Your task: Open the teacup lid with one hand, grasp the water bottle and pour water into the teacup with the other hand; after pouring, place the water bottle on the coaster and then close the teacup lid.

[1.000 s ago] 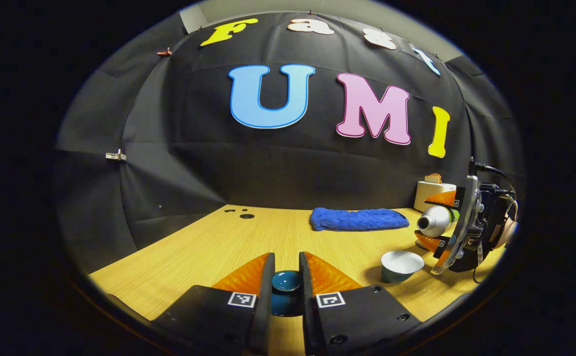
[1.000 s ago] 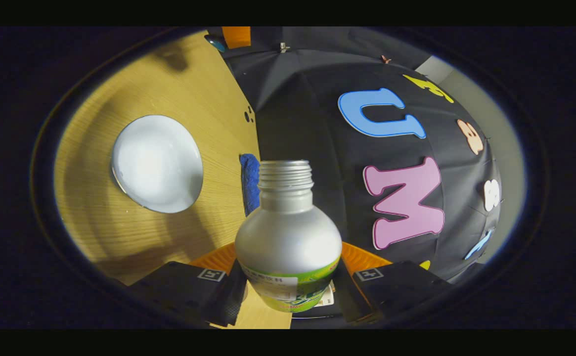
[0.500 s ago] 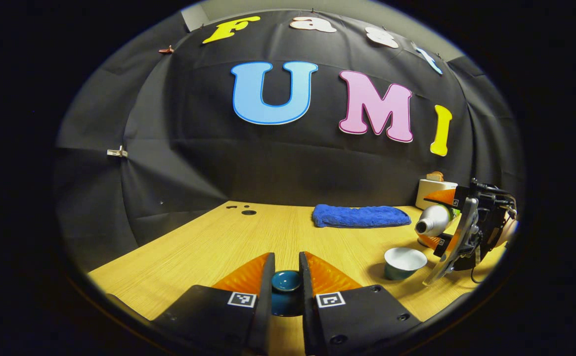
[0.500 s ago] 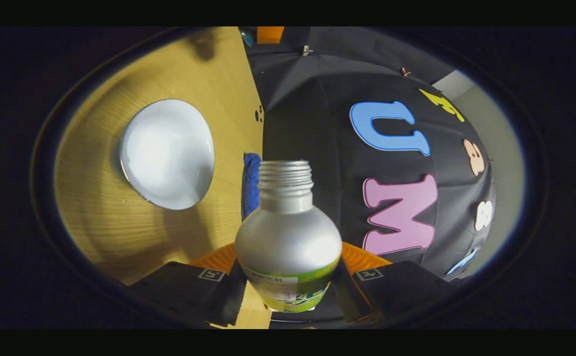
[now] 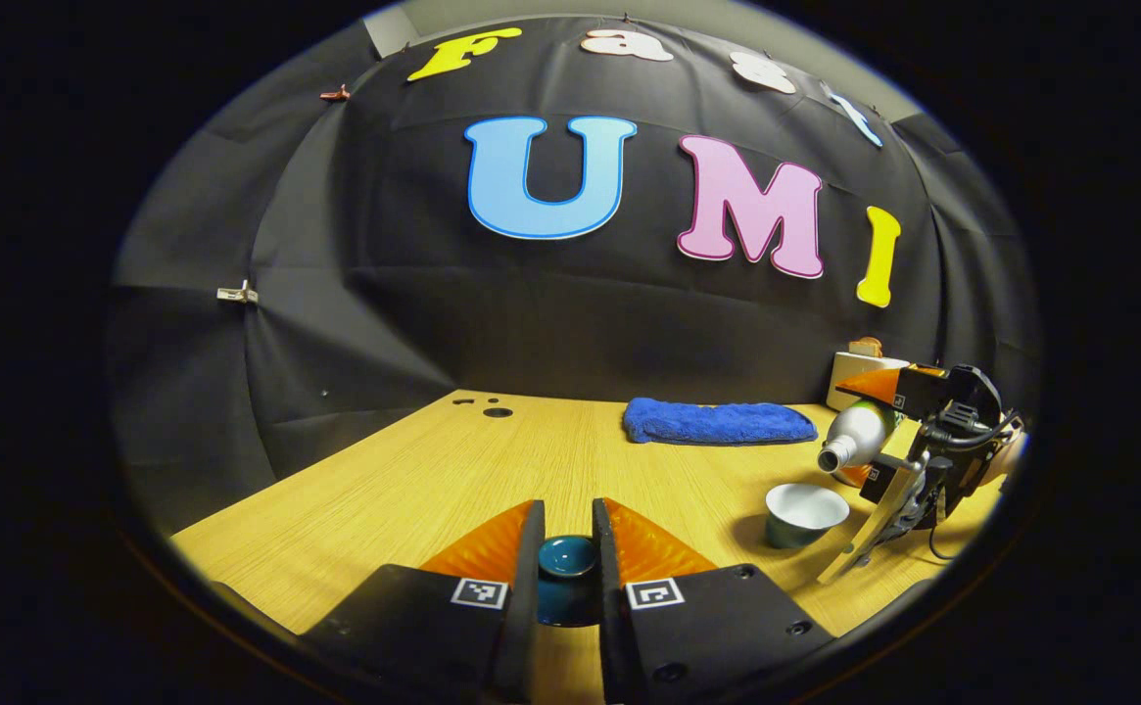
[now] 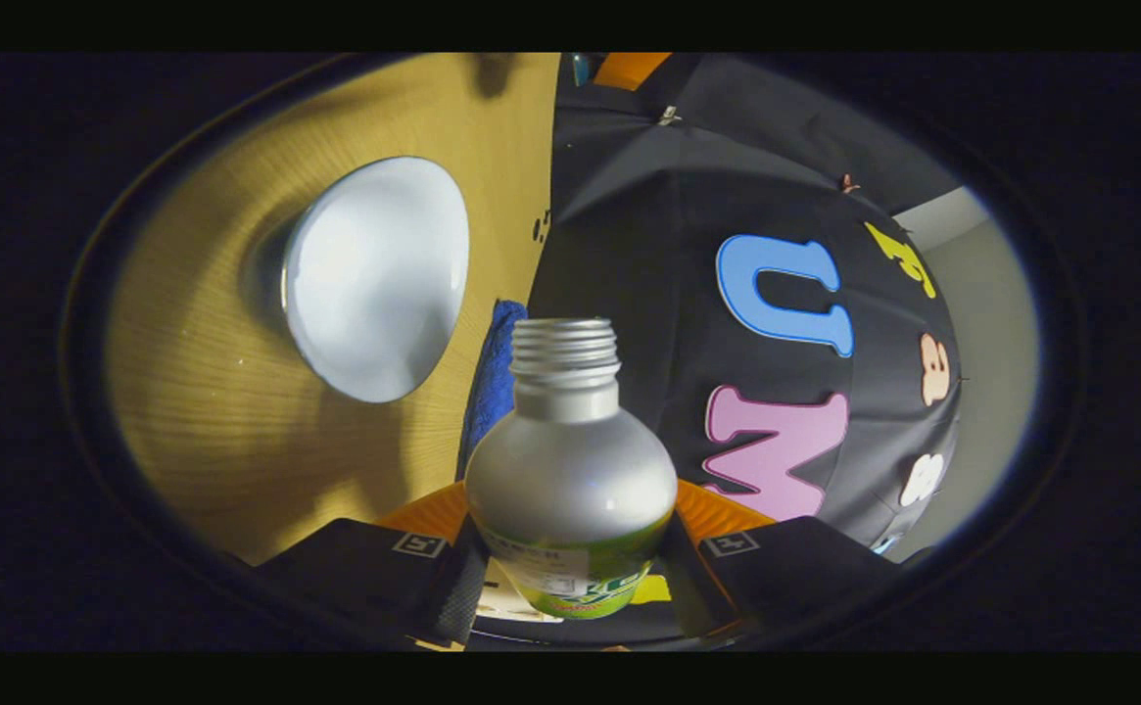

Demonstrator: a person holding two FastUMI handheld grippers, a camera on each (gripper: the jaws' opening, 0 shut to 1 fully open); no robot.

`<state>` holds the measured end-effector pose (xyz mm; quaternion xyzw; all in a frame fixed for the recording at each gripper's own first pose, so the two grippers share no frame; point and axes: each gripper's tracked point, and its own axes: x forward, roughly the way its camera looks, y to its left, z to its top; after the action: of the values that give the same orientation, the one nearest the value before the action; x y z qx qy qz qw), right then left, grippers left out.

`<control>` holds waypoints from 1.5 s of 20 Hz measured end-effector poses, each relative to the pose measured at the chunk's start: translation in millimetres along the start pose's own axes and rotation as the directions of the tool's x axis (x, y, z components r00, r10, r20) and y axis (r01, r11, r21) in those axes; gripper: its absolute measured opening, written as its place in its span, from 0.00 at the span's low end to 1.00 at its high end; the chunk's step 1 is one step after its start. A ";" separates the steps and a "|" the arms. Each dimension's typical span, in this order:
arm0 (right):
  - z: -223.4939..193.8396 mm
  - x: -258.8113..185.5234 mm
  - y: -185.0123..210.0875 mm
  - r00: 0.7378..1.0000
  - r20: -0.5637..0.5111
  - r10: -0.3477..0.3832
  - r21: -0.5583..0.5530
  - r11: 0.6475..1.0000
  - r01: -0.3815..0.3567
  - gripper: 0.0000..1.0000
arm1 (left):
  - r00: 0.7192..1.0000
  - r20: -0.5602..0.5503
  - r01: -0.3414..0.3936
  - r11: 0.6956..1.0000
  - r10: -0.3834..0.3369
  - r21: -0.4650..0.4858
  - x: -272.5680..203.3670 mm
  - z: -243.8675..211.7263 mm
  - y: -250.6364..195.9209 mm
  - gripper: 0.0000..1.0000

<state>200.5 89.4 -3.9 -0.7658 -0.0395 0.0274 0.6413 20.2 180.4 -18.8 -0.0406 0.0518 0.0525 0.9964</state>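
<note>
Over at the right of the light wooden table, the right gripper is rolled sideways, its jaws clamped on the silver metal water bottle with a green label. The bottle lies tilted, long axis near level, its open threaded mouth dipping toward the white-lined teal teacup just below. The left gripper sits low and level, jaws pinching the teal round teacup lid. A folded blue towel lies by the wall.
</note>
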 end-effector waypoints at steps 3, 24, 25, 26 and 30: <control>3.0 0.2 -1.8 1.000 0.011 -0.009 -0.019 1.000 0.010 0.79 | 1.000 0.000 0.004 1.000 -0.004 -0.001 -0.3 1.1 -1.9 0.32; 10.5 2.3 -10.3 0.999 0.043 -0.029 -0.139 0.990 0.035 0.79 | 1.000 0.009 0.025 0.999 -0.025 0.026 -14.0 8.7 -5.2 0.30; 10.8 1.8 -11.3 0.998 0.045 -0.032 -0.146 0.989 0.039 0.79 | 1.000 0.011 0.025 0.999 -0.025 0.030 -15.5 10.4 -4.8 0.32; 12.2 0.8 -12.0 0.998 0.049 -0.035 -0.156 0.987 0.042 0.79 | 1.000 0.012 0.025 0.999 -0.025 0.033 -15.3 10.3 -5.0 0.30; 15.7 -0.2 -17.9 0.997 0.068 -0.046 -0.200 0.978 0.058 0.79 | 1.000 0.018 0.022 0.999 -0.023 0.039 -17.4 12.8 -3.9 0.33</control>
<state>198.4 107.9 11.0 -0.8244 -0.0823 0.0306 0.5592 4.8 175.9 -3.9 -0.0215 0.0430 0.0406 0.9980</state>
